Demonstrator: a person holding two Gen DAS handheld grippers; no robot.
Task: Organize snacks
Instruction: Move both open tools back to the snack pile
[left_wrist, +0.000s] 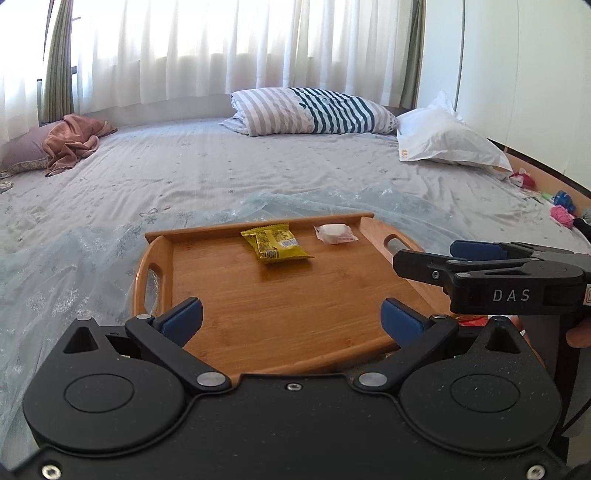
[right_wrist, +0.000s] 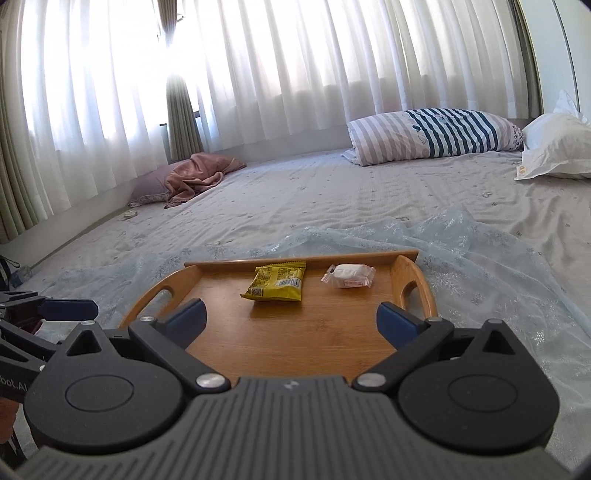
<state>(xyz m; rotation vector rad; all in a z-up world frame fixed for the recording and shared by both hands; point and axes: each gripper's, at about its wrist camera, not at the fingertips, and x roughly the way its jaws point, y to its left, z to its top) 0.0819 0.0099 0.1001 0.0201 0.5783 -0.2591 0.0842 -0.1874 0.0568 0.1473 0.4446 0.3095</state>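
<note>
A yellow foil snack packet (left_wrist: 275, 245) lies flat near the far rail of a rectangular bamboo tray with cut-out handles (left_wrist: 258, 306), and a small white sweet in clear wrapping (left_wrist: 335, 234) sits just beside it towards the right handle. The tray rests on a sheer pale-blue embroidered cloth (left_wrist: 74, 258) spread over a grey patterned bedsheet (left_wrist: 221, 166). Above the tray's near edge, the left gripper (left_wrist: 291, 319) and right gripper (right_wrist: 291, 319) both stand with jaws wide apart, nothing between them. A striped pillow (left_wrist: 306, 110) lies further back.
</note>
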